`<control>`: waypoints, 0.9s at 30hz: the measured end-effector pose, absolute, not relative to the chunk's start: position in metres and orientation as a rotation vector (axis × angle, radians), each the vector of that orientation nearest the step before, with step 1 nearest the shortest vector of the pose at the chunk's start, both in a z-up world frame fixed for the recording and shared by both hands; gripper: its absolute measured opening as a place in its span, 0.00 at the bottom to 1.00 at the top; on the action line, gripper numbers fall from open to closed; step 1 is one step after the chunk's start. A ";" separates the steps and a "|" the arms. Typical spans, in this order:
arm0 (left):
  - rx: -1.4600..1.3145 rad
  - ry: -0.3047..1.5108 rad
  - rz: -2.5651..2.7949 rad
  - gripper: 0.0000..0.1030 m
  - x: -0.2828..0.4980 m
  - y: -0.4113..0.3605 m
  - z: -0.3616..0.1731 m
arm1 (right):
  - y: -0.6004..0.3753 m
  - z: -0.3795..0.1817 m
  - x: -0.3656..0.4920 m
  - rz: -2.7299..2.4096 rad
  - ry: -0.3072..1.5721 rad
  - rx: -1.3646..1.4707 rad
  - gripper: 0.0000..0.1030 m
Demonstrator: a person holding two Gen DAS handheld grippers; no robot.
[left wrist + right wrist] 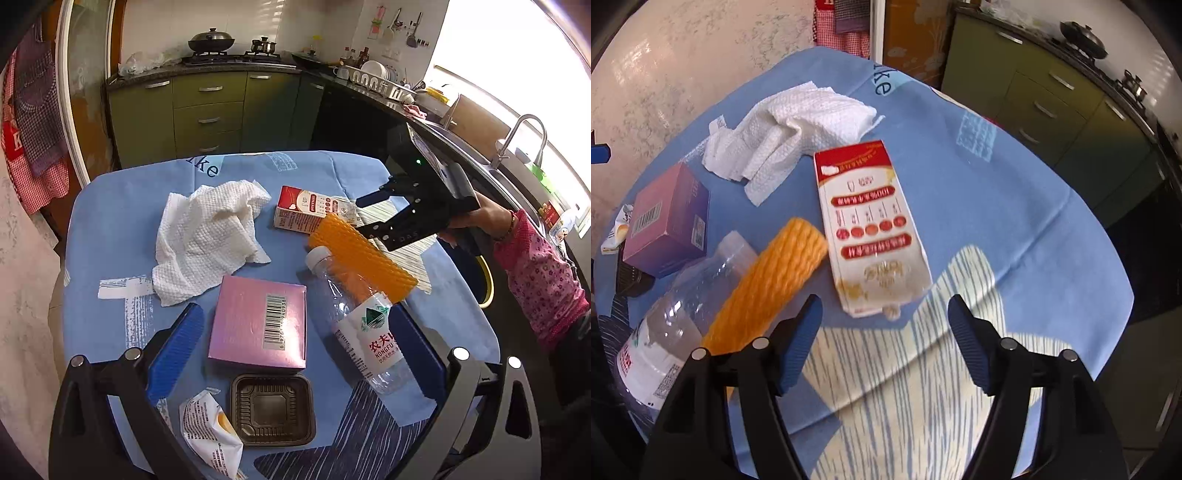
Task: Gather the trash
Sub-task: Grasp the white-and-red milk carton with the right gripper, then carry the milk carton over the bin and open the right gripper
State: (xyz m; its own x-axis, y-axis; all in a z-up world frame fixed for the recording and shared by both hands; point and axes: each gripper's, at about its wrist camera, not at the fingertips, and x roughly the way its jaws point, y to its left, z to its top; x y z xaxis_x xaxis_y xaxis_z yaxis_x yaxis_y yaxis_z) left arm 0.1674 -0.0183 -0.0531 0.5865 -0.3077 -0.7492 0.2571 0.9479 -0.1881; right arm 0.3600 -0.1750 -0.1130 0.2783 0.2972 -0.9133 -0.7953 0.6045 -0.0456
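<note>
Trash lies on a blue tablecloth (pixel 110 229). A crumpled white paper towel (pixel 210 236) (pixel 790 129) lies at the back left. A red and white carton (pixel 310 214) (pixel 871 225) lies flat, an orange foam sleeve (pixel 364 258) (pixel 768 284) beside it. A clear plastic bottle (pixel 362 325) (pixel 672 325), a pink box (pixel 258 325) (pixel 665 221), a dark plastic tray (pixel 273 410) and a white wrapper (pixel 210 432) lie nearer. My left gripper (pixel 295 339) is open above the box and bottle. My right gripper (pixel 882 317) (pixel 373 218) is open just short of the carton.
Green kitchen cabinets (pixel 207 110) and a stove with pots (pixel 229 48) stand behind the table. A sink with a tap (pixel 524 140) and a dish rack (pixel 380 77) run along the right. Checked aprons (pixel 33 122) hang at the left.
</note>
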 end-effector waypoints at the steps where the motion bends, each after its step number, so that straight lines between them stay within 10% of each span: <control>1: -0.063 0.890 -0.330 0.96 0.169 -0.018 -0.055 | -0.172 -0.115 0.363 0.789 1.049 -0.570 0.66; 27: -0.058 0.898 -0.336 0.96 0.169 -0.014 -0.059 | -0.152 -0.132 0.383 0.734 1.087 -0.580 0.51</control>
State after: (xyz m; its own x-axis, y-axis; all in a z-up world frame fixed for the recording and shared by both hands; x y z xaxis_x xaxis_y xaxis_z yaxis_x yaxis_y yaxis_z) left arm 0.1693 -0.0140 -0.0586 0.5744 -0.3103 -0.7575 0.2624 0.9463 -0.1887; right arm 0.3825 -0.1519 -0.1316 0.2773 0.2424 -0.9297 -0.7718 0.6325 -0.0653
